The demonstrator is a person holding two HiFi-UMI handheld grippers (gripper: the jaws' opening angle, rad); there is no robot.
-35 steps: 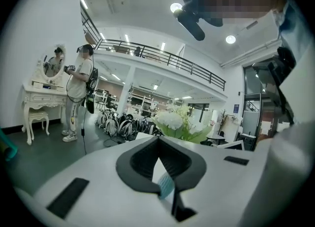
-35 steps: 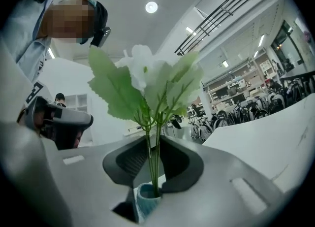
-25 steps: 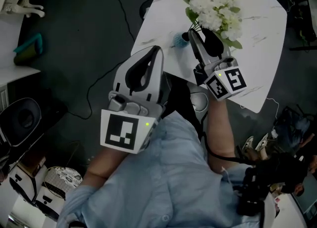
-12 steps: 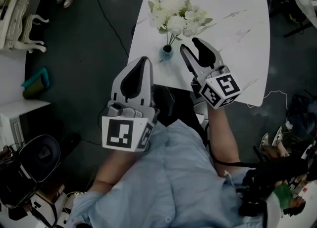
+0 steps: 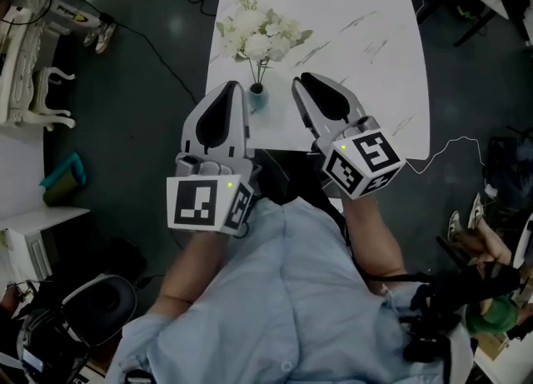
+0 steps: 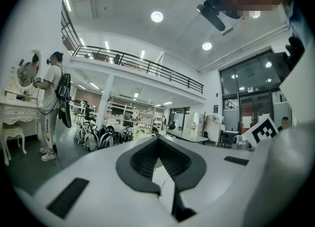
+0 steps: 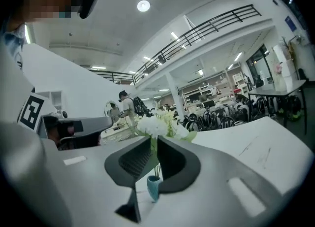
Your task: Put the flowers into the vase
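White flowers [image 5: 258, 34] stand upright in a small blue vase [image 5: 256, 96] near the front edge of the white marble table [image 5: 358, 32]. Both grippers hang in front of the table, short of the vase and not touching it. My left gripper [image 5: 232, 89] is shut with nothing in it; its tips meet in the left gripper view [image 6: 158, 140]. My right gripper [image 5: 309, 82] has just been closing. A narrow gap is left between its pads, and nothing is between them. Through that gap [image 7: 152, 140] I see the vase [image 7: 153, 187] and the flowers [image 7: 157, 125] farther off.
Dark floor surrounds the table, with a cable [image 5: 158, 45] trailing at the left. White ornate furniture [image 5: 29, 82] stands at the far left. In the left gripper view, a person with a backpack [image 6: 51, 103] stands by a white dressing table [image 6: 15, 110]. Bicycles line the hall behind.
Both grippers rose and drew back from the vase toward the person. The right jaws, earlier close under the bouquet, opened wide and then narrowed. The flowers stayed in the vase.
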